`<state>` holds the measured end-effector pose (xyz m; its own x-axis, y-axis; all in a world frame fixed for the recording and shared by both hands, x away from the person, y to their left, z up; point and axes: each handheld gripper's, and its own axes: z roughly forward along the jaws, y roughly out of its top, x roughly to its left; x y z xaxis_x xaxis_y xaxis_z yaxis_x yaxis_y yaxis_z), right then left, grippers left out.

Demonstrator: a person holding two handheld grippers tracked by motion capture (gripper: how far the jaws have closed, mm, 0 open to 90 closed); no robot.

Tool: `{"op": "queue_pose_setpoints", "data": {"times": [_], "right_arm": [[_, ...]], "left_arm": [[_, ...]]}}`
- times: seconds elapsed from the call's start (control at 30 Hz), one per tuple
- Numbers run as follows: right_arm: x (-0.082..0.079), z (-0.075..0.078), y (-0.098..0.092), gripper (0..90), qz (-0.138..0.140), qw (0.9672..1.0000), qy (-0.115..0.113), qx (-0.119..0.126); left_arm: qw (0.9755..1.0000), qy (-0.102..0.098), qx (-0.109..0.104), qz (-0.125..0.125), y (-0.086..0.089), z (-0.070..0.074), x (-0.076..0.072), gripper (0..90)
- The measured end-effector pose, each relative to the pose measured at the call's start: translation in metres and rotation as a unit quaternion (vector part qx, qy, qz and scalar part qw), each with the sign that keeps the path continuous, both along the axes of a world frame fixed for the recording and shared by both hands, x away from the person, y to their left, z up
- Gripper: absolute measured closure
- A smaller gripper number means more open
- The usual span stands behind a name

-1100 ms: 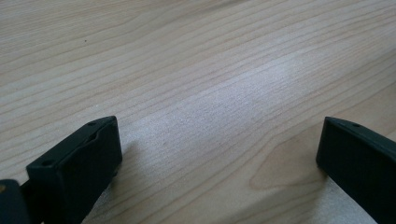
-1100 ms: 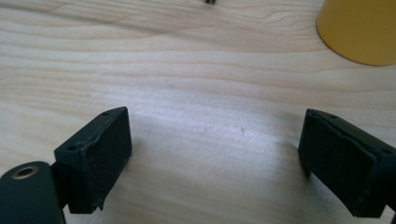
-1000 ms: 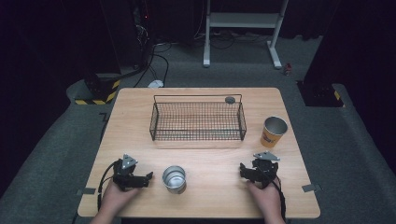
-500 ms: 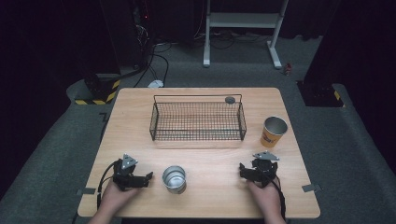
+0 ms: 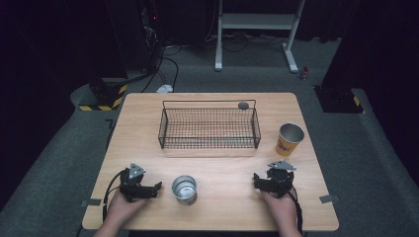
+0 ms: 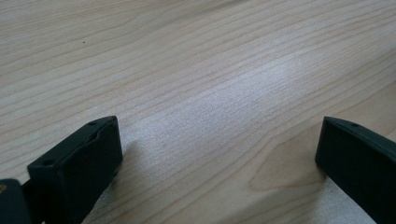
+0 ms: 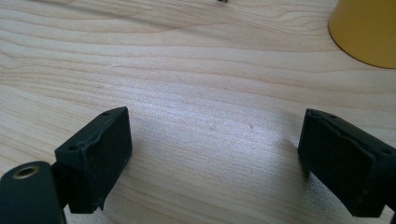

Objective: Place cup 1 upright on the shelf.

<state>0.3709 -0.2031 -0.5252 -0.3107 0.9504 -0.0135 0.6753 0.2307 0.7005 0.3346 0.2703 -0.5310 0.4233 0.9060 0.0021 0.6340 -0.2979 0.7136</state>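
The steel cup (image 5: 184, 189) stands upright near the front edge of the counter (image 5: 148, 123), just beside your left hand-held gripper (image 5: 154, 186) and apart from it. That gripper rests low on the wood with its jaws spread wide and nothing between them. Your right hand-held gripper (image 5: 257, 180) is likewise released and empty, near the yellow cup (image 5: 289, 139). The wire basket (image 5: 209, 128) sits behind, at mid-counter. You look to be at the start, before any grasp. Next, I judge, bring the left jaws around the steel cup's wall and close squarely.
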Motion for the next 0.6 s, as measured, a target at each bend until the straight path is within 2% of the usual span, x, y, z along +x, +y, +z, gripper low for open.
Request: {"op": "queue_pose_setpoints", "data": {"times": [0.37,0.6], "right_arm": [[-0.0001,0.0007,-0.0007,12.4,0.001,1.0,-0.001,0.001],[-0.0046,0.0068,-0.0023,13.7,0.006,0.9996,-0.026,0.001]], "left_arm": [[1.0,0.0,0.0,0.002,-0.0002,0.0001,0.0001,0.9],[1.0,0.0,-0.001,0.001,-0.0001,0.0,0.0003,0.9]]}}
